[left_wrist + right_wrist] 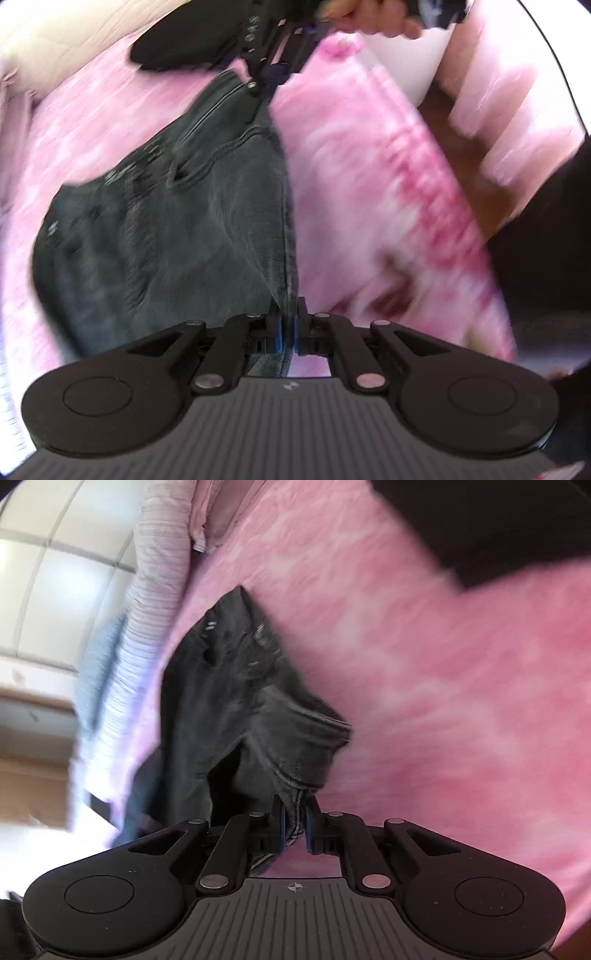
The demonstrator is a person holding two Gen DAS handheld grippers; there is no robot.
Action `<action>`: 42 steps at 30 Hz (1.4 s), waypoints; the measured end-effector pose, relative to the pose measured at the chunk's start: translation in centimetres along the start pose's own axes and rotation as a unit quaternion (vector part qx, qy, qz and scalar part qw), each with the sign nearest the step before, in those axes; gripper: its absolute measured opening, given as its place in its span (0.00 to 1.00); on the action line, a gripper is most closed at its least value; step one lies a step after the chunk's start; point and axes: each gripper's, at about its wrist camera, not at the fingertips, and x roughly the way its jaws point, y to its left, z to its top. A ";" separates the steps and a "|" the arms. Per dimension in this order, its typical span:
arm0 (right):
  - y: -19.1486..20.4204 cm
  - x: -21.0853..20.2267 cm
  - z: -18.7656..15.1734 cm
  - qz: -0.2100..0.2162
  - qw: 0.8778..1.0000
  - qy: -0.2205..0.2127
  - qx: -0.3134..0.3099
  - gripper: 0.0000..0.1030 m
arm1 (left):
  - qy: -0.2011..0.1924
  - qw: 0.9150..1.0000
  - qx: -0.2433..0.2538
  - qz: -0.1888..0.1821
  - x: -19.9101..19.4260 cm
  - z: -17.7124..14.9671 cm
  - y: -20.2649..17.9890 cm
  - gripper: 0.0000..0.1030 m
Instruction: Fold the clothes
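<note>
Left wrist view: left gripper [289, 325] pinched nearly closed on a seamed edge of the dark grey jeans [177, 221], cloth caught between the 2 blue pads. From that pinch the jeans run forward and to the left, spread over a pink blanket [351, 192]; a pocket opening and seam lines show ahead. At the far end of the garment the right gripper [258, 83] meets the cloth, with a hand [373, 18] behind it. Frame is blurred.

Right wrist view: right gripper [295, 823] closed on a bunched hem of the same jeans [236, 709], fabric gathered between the 2 pads. Garment hangs and creases ahead and left of the jaws. Pink blanket [443, 672] fills the right side; a striped pale fabric [159, 572] lies far left.
</note>
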 end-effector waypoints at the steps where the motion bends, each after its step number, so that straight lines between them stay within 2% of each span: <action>1: -0.4 -0.5 0.2 -0.024 1.000 0.004 -0.012 0.09 | 0.005 1.000 -0.006 -0.002 0.7 0.9 -0.8 0.04; 4: -1.4 -2.0 0.6 -0.094 0.994 0.012 -0.046 0.09 | 0.007 0.999 -0.033 -0.014 1.8 1.8 -1.8 0.13; 6: -1.2 -3.0 0.8 -0.125 0.990 -0.006 -0.061 0.09 | -0.008 0.998 -0.063 -0.023 0.8 0.7 -1.4 0.13; 8: 0.6 -3.4 1.0 -0.150 0.983 -0.031 -0.103 0.10 | -0.020 0.994 -0.107 -0.021 -0.6 -1.0 -0.9 0.21; 10: 3.8 -2.7 1.0 -0.153 0.974 -0.049 -0.162 0.10 | -0.022 0.988 -0.154 0.006 -2.3 -4.1 0.0 0.24; 12: 7.7 -1.4 0.4 -0.135 0.964 -0.055 -0.224 0.11 | -0.024 0.979 -0.200 0.035 -3.9 -7.2 0.9 0.27; 14: 12.1 1.0 -0.9 -0.110 0.950 -0.047 -0.289 0.11 | 0.002 0.966 -0.240 0.094 -4.9 -11.2 1.5 0.34; 15: 14.2 2.3 -1.9 -0.095 0.942 -0.037 -0.321 0.11 | 0.028 0.960 -0.248 0.129 -4.8 -13.4 1.7 0.42; 16: 16.4 3.9 -3.1 -0.081 0.932 -0.025 -0.353 0.11 | 0.055 0.952 -0.254 0.163 -4.8 -15.5 1.9 0.44; 19: 22.6 9.9 -7.3 -0.059 0.891 0.025 -0.449 0.11 | 0.127 0.928 -0.267 0.226 -3.6 -22.4 2.4 0.44; 22: 27.3 15.9 -11.4 -0.055 0.853 0.075 -0.513 0.10 | 0.127 0.917 -0.304 0.226 -3.0 -27.8 3.0 0.44; 26: 31.1 23.2 -15.9 -0.079 0.807 0.121 -0.573 0.10 | 0.095 0.921 -0.298 0.231 -3.5 -31.4 2.2 0.44; 29: 33.6 28.2 -18.2 -0.112 0.779 0.122 -0.605 0.11 | 0.072 0.922 -0.300 0.232 -4.3 -34.0 1.0 0.45; 31: 36.2 29.2 -19.0 -0.117 0.774 0.097 -0.615 0.11 | 0.074 0.921 -0.295 0.245 -4.3 -35.8 0.3 0.47; 33: 38.8 29.5 -19.3 -0.110 0.775 0.074 -0.618 0.11 | 0.080 0.917 -0.291 0.261 -4.3 -37.6 -0.2 0.51; 34: 40.1 29.5 -19.2 -0.104 0.777 0.063 -0.618 0.11 | 0.086 0.916 -0.281 0.273 -4.1 -38.5 -0.4 0.57; 36: 41.9 29.6 -19.0 -0.102 0.776 0.056 -0.620 0.11 | 0.109 0.916 -0.233 0.307 -3.2 -40.3 -1.1 0.61; 38: 43.1 29.8 -18.6 -0.103 0.774 0.057 -0.623 0.11 | 0.140 0.916 -0.193 0.322 -2.0 -42.2 -1.2 0.61; 41: 43.7 30.9 -18.6 -0.106 0.770 0.067 -0.625 0.11 | 0.149 0.919 -0.150 0.334 -1.2 -44.8 -0.6 0.62; 42: 43.6 30.8 -18.5 -0.109 0.770 0.071 -0.625 0.11 | 0.144 0.923 -0.154 0.323 -1.8 -45.1 -0.3 0.50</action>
